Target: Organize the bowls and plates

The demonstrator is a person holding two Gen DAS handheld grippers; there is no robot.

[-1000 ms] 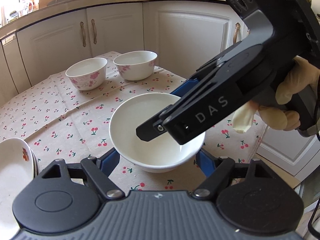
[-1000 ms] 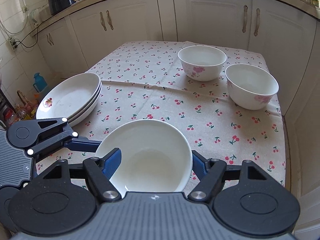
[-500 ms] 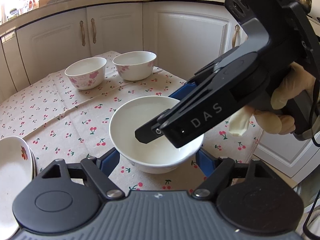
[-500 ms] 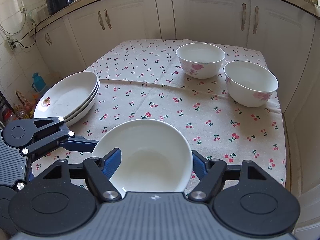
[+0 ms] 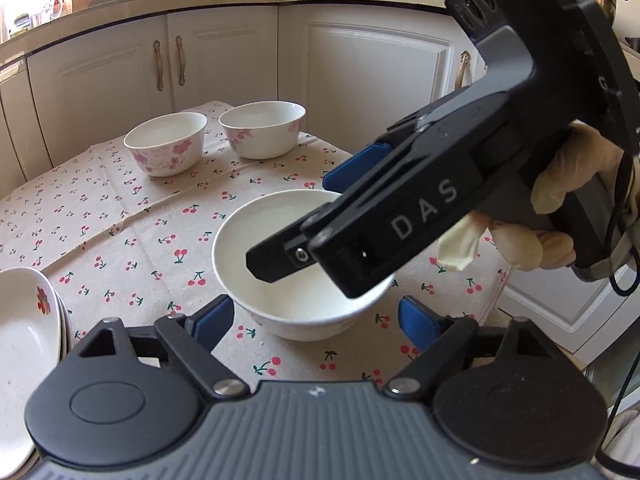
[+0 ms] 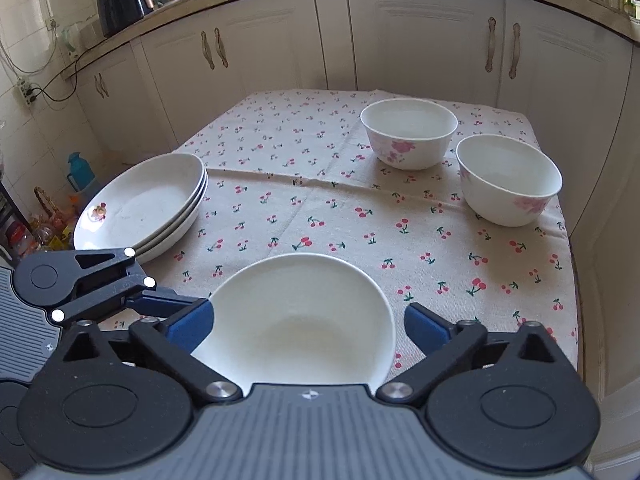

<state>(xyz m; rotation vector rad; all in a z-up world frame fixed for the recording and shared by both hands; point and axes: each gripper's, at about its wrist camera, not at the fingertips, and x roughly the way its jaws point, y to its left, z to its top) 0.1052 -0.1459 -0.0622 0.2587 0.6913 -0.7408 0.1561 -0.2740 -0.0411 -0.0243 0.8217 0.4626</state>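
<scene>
Opening around one plain white bowl (image 6: 300, 320) on the cherry-print tablecloth (image 6: 340, 216): left gripper (image 5: 312, 320) and right gripper (image 6: 306, 326), pads clear of its sides. Bowl empty, near edge. Stacked plates (image 6: 144, 204) left. Two flowered bowls (image 6: 408, 132) (image 6: 508, 180) beyond, empty, apart. Cabinets (image 6: 424, 36) behind.

Three bowls on the bench (image 6: 280, 200): one plain white bowl (image 6: 300, 320) nearest, two flowered bowls further back, one (image 6: 408, 134) beside the other (image 6: 508, 180). One stack of plates (image 6: 144, 204), apparently three, rims showing one under another. Two tools, left (image 5: 316, 320) and right (image 6: 308, 324).
</scene>
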